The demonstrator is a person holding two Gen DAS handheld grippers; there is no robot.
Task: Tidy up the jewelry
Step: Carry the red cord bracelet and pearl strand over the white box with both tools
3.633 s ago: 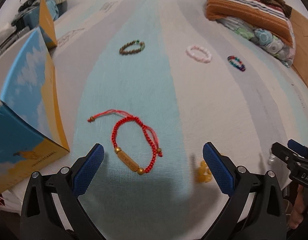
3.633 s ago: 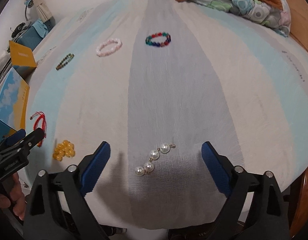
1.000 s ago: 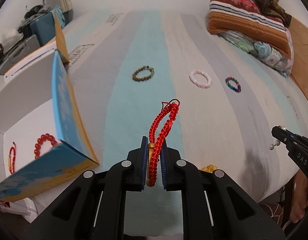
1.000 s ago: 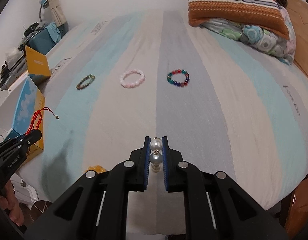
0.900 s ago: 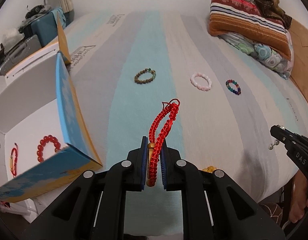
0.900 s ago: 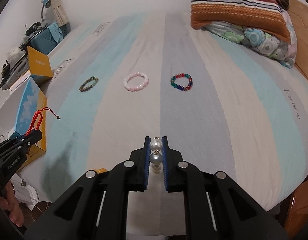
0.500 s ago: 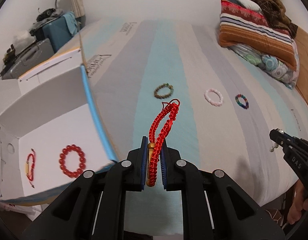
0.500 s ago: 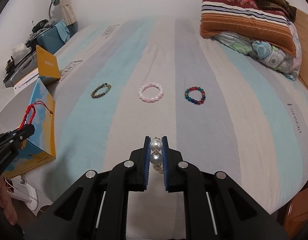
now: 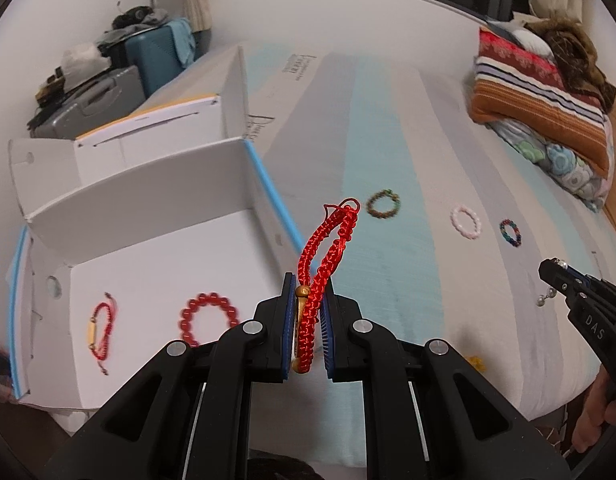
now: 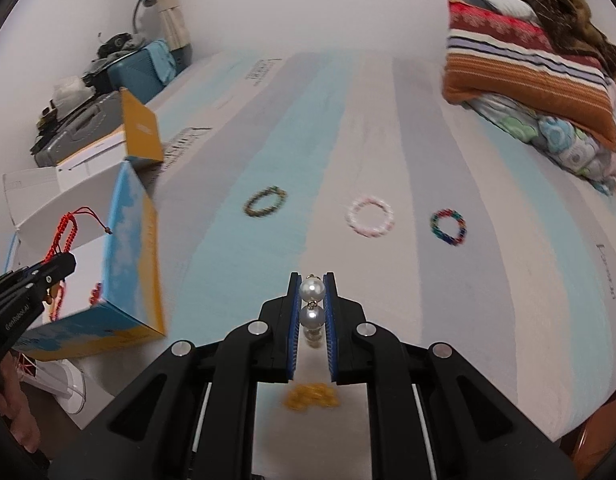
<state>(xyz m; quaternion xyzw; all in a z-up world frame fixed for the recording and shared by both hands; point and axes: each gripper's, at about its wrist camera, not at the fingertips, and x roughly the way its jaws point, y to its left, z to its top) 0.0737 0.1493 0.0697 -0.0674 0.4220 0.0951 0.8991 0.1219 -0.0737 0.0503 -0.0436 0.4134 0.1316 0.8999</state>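
My left gripper is shut on a red braided cord bracelet with a gold tube bead, held in the air beside the open white box. The box holds a red bead bracelet and another red cord bracelet. My right gripper is shut on a pearl strand, held above the bed. On the bed lie a brown-green bracelet, a pink bracelet, a multicolour bracelet and yellow beads.
The striped bedsheet covers the bed. Folded blankets and pillows lie at the back right. Suitcases and clutter stand beyond the box at the left. The box has blue and yellow outer walls.
Both grippers have risen and moved left with their jewelry. The left gripper now looks down into the open box, whose inside shows more fully.
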